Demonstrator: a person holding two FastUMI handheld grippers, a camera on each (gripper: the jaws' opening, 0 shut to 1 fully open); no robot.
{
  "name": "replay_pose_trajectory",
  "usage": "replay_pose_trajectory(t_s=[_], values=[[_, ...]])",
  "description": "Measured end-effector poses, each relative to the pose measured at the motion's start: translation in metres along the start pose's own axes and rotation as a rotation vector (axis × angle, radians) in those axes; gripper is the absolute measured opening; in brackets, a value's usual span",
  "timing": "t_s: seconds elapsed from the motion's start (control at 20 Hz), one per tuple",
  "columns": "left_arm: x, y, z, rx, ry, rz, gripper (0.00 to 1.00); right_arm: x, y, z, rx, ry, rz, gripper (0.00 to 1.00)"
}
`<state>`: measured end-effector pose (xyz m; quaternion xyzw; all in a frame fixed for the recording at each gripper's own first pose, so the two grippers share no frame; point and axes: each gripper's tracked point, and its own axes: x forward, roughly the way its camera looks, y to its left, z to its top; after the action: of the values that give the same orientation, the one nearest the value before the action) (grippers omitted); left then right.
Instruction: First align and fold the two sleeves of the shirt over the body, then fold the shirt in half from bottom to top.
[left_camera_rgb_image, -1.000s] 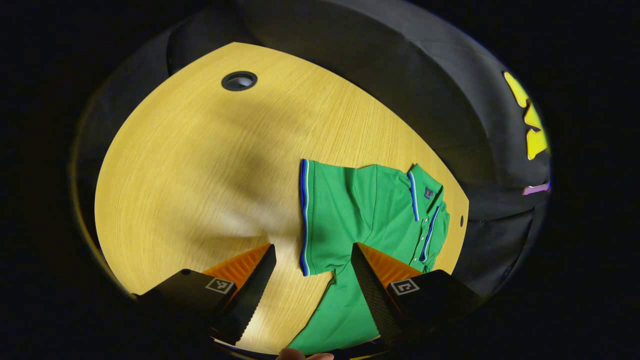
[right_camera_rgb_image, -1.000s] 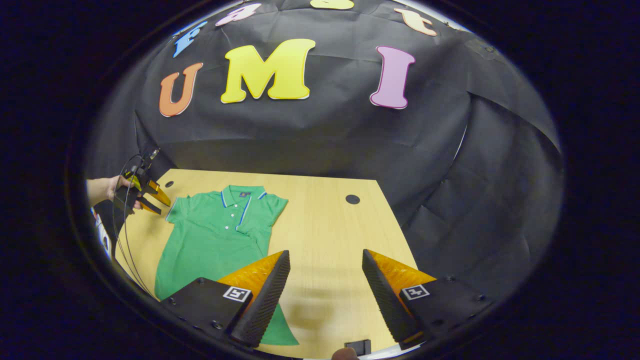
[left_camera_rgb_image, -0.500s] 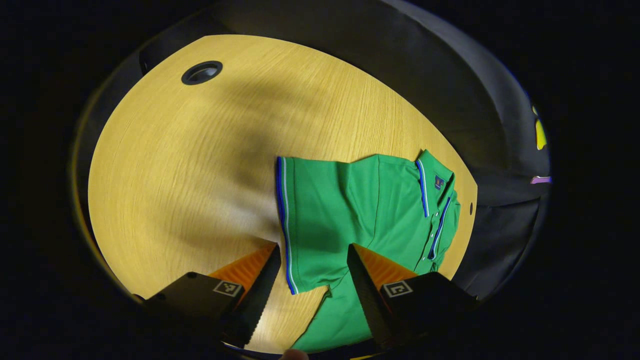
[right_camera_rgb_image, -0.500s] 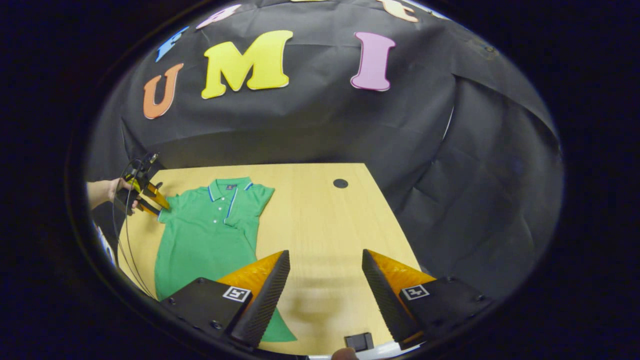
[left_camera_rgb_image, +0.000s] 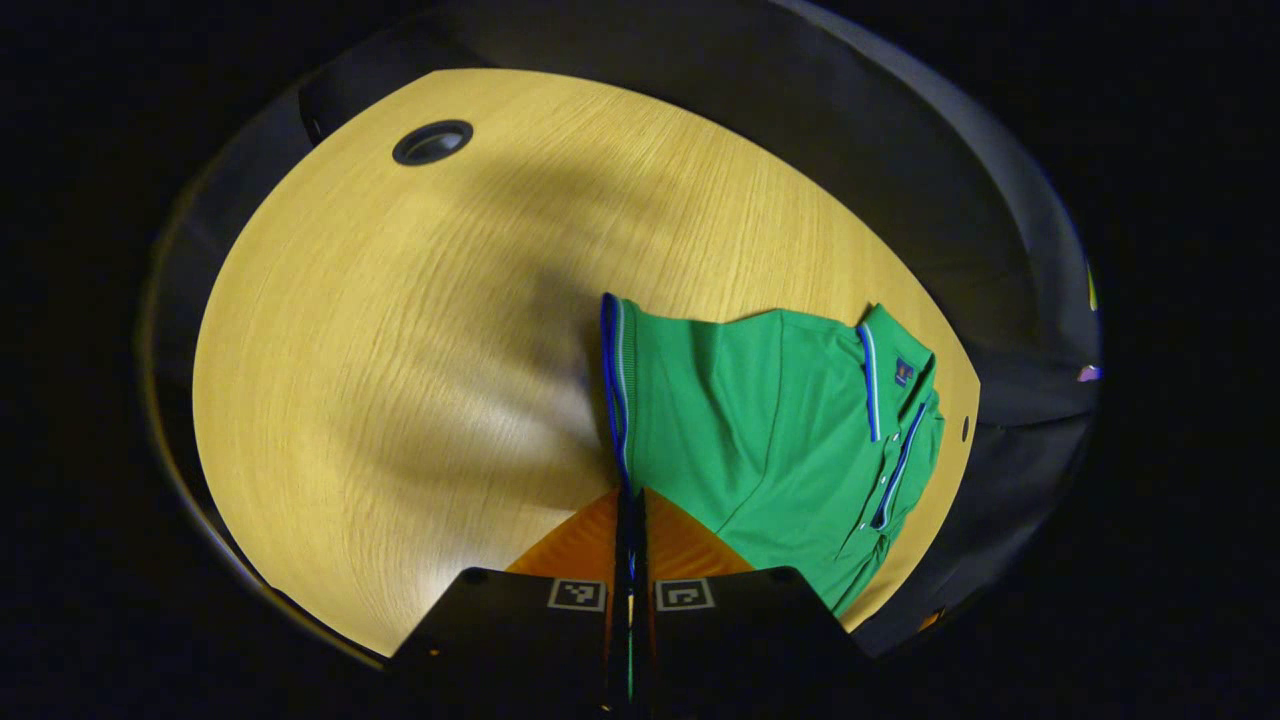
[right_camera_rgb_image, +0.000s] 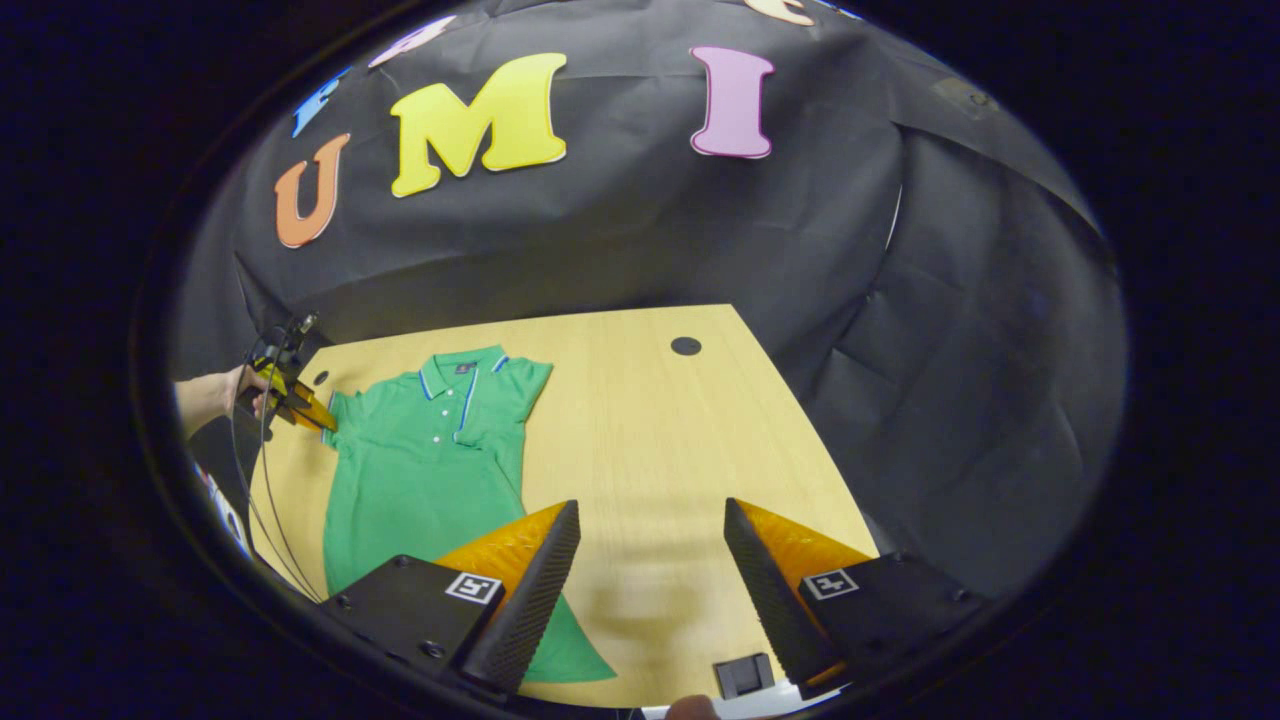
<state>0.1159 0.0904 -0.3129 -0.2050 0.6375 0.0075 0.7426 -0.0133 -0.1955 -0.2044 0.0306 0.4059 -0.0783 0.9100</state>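
A green polo shirt (left_camera_rgb_image: 770, 430) with blue-and-white trim lies flat on the wooden table (left_camera_rgb_image: 400, 350). My left gripper (left_camera_rgb_image: 630, 500) is shut on the striped cuff (left_camera_rgb_image: 613, 390) of the near sleeve, at the cuff's lower end. In the right gripper view the shirt (right_camera_rgb_image: 420, 460) lies at the left, collar away from me, and its right-hand sleeve (right_camera_rgb_image: 505, 400) lies folded over the body. There the left gripper (right_camera_rgb_image: 305, 408) pinches the other sleeve's edge. My right gripper (right_camera_rgb_image: 650, 512) hovers open over bare table, beside the shirt's hem.
A round cable hole (left_camera_rgb_image: 432, 142) sits in the table's far corner, another (right_camera_rgb_image: 685, 346) near the back edge. A hand (right_camera_rgb_image: 205, 395) and trailing cables (right_camera_rgb_image: 260, 470) are at the table's left side. A small black block (right_camera_rgb_image: 745, 675) lies by the front edge.
My left gripper went from open around the sleeve cuff to shut on it. The right gripper view drifted slightly; the right gripper stays open.
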Motion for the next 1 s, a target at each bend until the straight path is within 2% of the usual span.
replay_pose_trajectory(t_s=[0.3, 0.55, 0.8, 1.0], values=[[-0.027, -0.050, 0.007, 0.138, -0.079, -0.010, 0.04, -0.016, 0.012, -0.007, 0.000, -0.011, 0.021, 0.93], [-0.002, -0.105, -0.006, 0.262, -0.054, 0.011, 0.04, -0.037, -0.003, -0.021, 0.027, -0.022, -0.012, 0.93], [0.037, -0.151, -0.029, 0.321, 0.003, -0.012, 0.05, -0.048, -0.018, -0.043, 0.070, -0.005, -0.049, 0.93], [0.043, -0.169, -0.042, 0.303, 0.013, -0.048, 0.08, -0.047, -0.014, -0.044, 0.073, -0.005, -0.037, 0.93]])
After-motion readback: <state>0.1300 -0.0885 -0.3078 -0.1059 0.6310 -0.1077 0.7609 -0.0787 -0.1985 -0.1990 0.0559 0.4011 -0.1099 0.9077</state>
